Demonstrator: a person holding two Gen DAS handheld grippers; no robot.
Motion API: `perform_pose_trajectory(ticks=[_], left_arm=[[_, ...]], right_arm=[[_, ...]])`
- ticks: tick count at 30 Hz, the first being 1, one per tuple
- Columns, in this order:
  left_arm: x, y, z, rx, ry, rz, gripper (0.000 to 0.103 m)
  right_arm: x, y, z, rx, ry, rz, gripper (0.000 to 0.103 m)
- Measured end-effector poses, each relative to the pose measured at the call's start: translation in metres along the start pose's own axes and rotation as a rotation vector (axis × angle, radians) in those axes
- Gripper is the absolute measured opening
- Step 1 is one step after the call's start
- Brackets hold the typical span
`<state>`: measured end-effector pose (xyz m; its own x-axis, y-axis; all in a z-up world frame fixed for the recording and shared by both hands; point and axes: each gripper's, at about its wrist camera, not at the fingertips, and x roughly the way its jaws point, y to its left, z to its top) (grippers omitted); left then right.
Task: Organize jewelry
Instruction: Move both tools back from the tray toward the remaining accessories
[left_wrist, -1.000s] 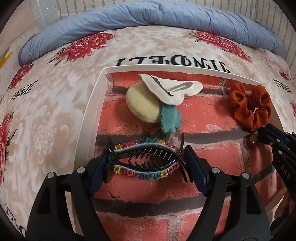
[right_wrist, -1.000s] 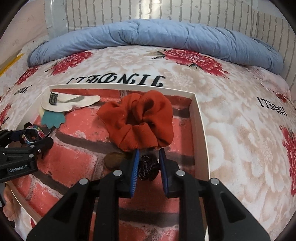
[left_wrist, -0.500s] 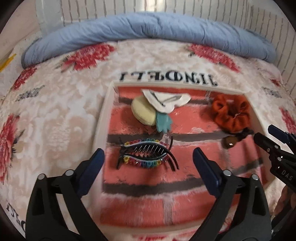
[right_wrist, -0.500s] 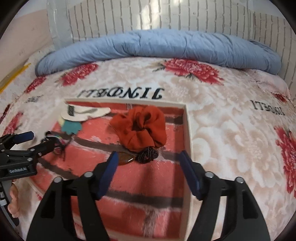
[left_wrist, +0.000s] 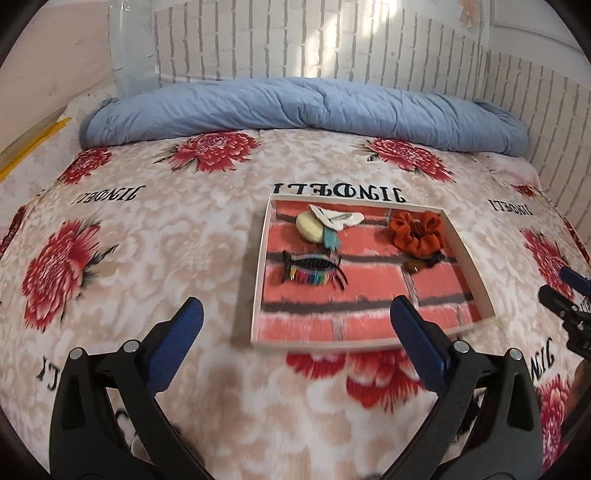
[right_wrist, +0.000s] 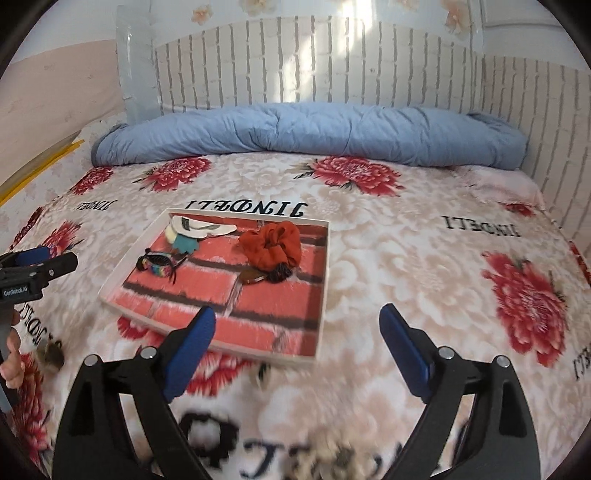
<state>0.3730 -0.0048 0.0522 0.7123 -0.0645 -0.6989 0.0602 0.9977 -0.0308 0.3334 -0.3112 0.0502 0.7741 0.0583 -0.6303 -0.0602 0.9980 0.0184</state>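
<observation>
Left wrist view: my left gripper and right gripper both splayed, nothing held; jaws just opened. Rainbow claw clip + scrunchie lie in tray, frame centre, grouped for tidiness.

Both cameras sit on the 2 handheld grippers and look forward and downward across the bed toward the headboard wall. The left wrist view stands left of the white tray, with the left gripper in its foreground; the right wrist view stands to its right. Both hang back from the tray and share it, the floral blanket and the blue duvet.
</observation>
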Motion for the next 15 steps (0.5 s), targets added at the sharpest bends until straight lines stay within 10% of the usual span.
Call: perform_pose_trajectory(ticks=[15], left_arm=[[-0.062, -0.028, -0.087, 0.048, -0.009, -0.019, 0.098]], right_arm=[[-0.072, -0.034, -0.087, 0.051, -0.039, -0.08, 0.088]])
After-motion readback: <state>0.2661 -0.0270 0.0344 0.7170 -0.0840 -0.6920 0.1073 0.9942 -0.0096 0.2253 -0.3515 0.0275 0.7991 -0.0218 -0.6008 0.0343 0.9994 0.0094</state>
